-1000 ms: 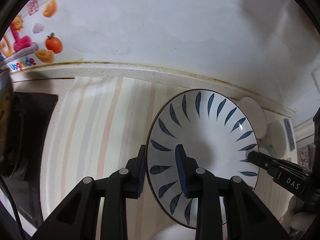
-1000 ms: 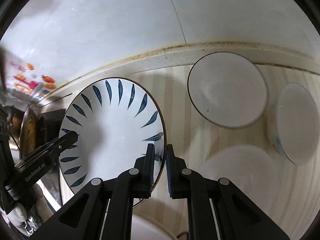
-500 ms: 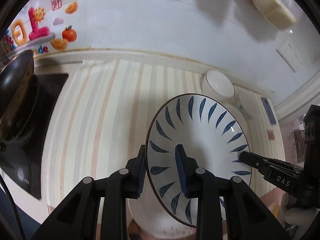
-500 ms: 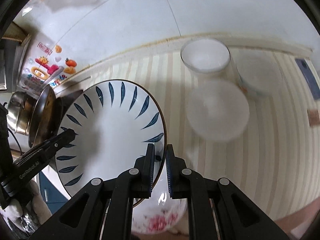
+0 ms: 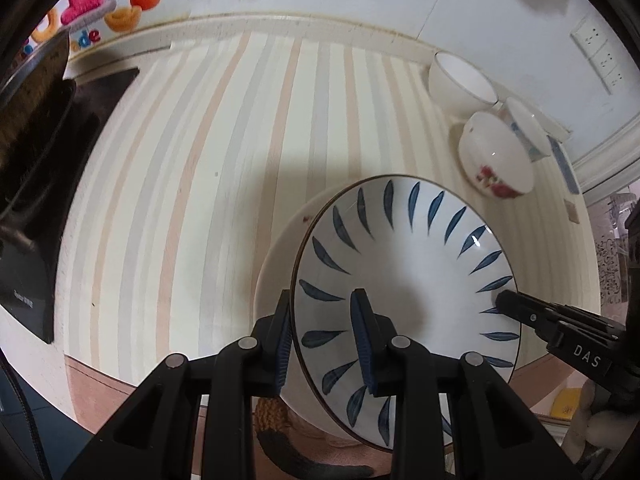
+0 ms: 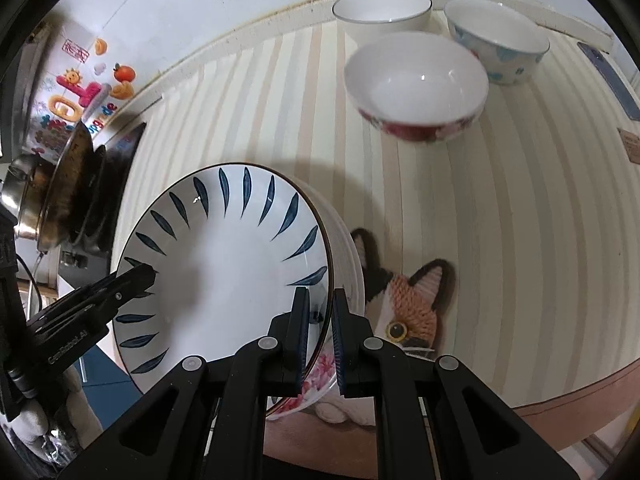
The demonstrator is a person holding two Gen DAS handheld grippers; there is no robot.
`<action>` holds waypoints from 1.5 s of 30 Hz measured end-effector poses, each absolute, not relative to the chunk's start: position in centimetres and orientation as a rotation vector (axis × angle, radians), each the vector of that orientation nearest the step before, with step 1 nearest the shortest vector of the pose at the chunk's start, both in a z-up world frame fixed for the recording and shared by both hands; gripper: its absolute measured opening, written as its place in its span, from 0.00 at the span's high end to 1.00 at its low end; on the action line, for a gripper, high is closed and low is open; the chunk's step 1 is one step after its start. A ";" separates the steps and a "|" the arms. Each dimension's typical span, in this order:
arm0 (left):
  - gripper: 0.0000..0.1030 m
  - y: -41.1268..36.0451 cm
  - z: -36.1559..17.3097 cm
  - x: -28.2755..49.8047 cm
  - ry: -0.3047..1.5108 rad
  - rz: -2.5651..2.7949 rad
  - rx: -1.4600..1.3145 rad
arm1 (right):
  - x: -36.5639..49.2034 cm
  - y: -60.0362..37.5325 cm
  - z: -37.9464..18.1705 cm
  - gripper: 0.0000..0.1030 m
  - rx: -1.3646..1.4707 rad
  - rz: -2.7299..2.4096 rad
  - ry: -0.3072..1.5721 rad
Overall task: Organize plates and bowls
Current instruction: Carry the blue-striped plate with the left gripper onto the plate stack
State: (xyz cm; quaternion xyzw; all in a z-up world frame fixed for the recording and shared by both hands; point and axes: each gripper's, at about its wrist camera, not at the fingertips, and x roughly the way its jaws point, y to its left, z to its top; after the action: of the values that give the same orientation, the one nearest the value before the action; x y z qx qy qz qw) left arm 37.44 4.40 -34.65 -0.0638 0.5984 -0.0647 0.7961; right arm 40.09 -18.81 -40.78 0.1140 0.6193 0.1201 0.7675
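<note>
A white plate with blue leaf strokes [image 5: 404,280] [image 6: 228,268] hangs between both grippers, tilted. My left gripper [image 5: 322,300] is shut on its left rim, one finger under the rim and one on the face. My right gripper [image 6: 320,294] is shut on the opposite rim. Each gripper also shows in the other's view, the right gripper [image 5: 508,304] and the left gripper [image 6: 140,276]. Just below the plate lies a white plate with a pink flower print [image 5: 276,264] [image 6: 348,264], mostly hidden. Whether the two plates touch I cannot tell.
Three bowls stand near the back wall: a plain white bowl [image 6: 382,10], a red-flowered bowl [image 6: 416,80], a blue-patterned bowl [image 6: 496,40]. A dark pan on a cooktop [image 6: 72,192] is at the left. A cat-face mat [image 6: 408,300] lies by the counter's front edge. A phone [image 6: 608,76] lies far right.
Both grippers have carried the blue-leaf plate back from the wall toward the counter's front edge and slightly down, over the flowered plate. The bowls now look farther away. Both grips are unchanged.
</note>
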 end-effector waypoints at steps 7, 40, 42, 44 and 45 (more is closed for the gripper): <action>0.75 4.1 -36.1 37.7 1.307 -0.125 -0.101 | 40.0 -18.5 -41.9 0.88 0.223 0.257 1.354; 0.75 4.1 -37.5 38.6 1.413 -0.057 -0.077 | 40.7 -18.1 -42.3 0.82 0.277 0.241 1.420; 0.74 4.0 -37.4 38.6 1.414 -0.053 -0.064 | 40.7 -18.1 -42.3 0.81 0.280 0.237 1.429; 0.74 4.0 -37.2 38.5 1.417 -0.053 -0.061 | 40.7 -17.8 -42.3 0.79 0.275 0.239 1.437; 0.74 4.2 -37.1 38.4 1.417 -0.053 -0.057 | 40.6 -17.8 -42.3 0.79 0.270 0.238 1.437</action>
State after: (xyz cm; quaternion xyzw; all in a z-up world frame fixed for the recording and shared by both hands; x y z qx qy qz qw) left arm 38.41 4.19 -37.07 -0.0264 0.6506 -0.0244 0.7586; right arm 40.59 -17.80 -42.29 0.1230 0.6546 0.1083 0.7380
